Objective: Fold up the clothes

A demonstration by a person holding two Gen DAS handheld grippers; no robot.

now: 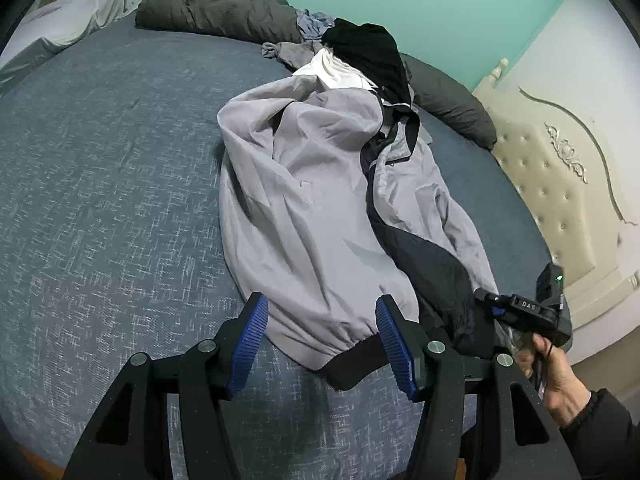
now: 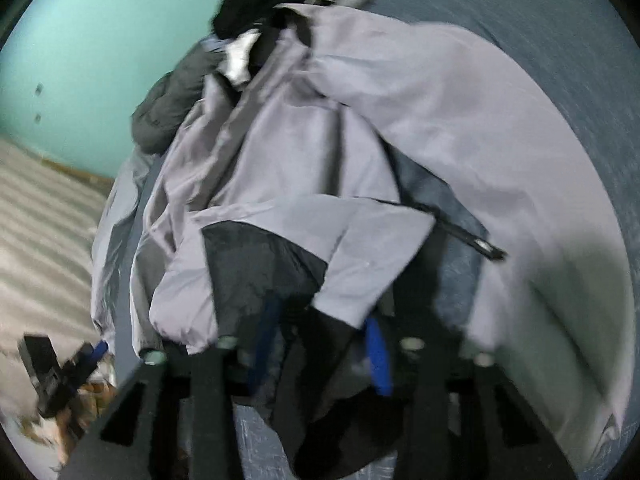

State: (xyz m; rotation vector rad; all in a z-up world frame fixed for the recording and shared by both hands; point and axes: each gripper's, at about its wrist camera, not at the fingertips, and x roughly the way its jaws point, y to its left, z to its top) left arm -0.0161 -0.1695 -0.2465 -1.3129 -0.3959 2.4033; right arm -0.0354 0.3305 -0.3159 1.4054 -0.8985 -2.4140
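Observation:
A light grey jacket (image 1: 320,200) with dark lining lies crumpled lengthwise on the blue bedsheet (image 1: 100,160). My left gripper (image 1: 320,340) stands open at the jacket's near hem. The black waistband lies between its blue pads (image 1: 248,340), which do not press on it. In the left wrist view my right gripper (image 1: 482,296), held by a hand, sits at the jacket's right edge with dark lining gathered at its tip. The blurred right wrist view shows my right gripper (image 2: 320,344) closed on dark cloth of the jacket (image 2: 360,120). The left gripper (image 2: 98,348) shows at lower left.
A pile of black, white and grey clothes (image 1: 360,52) lies just beyond the jacket. A dark grey duvet (image 1: 216,4) runs along the far edge of the bed under a teal wall. A cream padded headboard (image 1: 560,180) stands at the right.

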